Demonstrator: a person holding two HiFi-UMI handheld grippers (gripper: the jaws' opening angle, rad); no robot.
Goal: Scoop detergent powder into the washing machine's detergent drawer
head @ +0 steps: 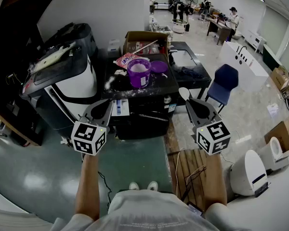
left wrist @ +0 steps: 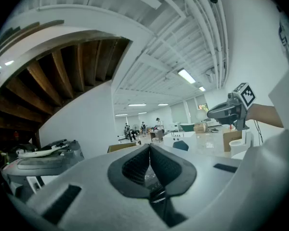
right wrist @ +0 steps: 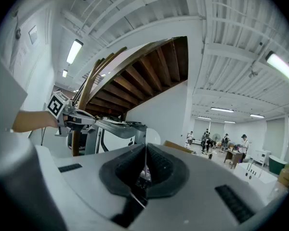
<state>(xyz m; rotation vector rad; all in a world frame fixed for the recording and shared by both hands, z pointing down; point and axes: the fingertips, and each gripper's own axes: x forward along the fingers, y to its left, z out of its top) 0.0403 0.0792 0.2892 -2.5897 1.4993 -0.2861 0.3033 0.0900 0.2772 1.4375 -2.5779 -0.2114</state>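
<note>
A purple tub (head: 138, 72) of white detergent powder stands open on the black washing machine's top (head: 161, 85), its purple lid (head: 159, 67) lying beside it. Spilled powder dusts the top to the tub's left. The detergent drawer (head: 119, 107) juts out of the machine's front at the left. My left gripper (head: 107, 106) (left wrist: 150, 148) hovers just left of the drawer, shut and empty. My right gripper (head: 189, 102) (right wrist: 145, 150) hangs off the machine's right front corner, shut on a white scoop (head: 183, 93) (right wrist: 153, 136) whose bowl sticks out past the jaws.
A pink detergent bag (head: 126, 59) and a cardboard box (head: 144, 41) sit behind the tub. A white and black machine (head: 62, 76) stands to the left, a blue chair (head: 225, 81) to the right. A wooden pallet (head: 195, 170) and a white appliance (head: 250, 172) lie near my right.
</note>
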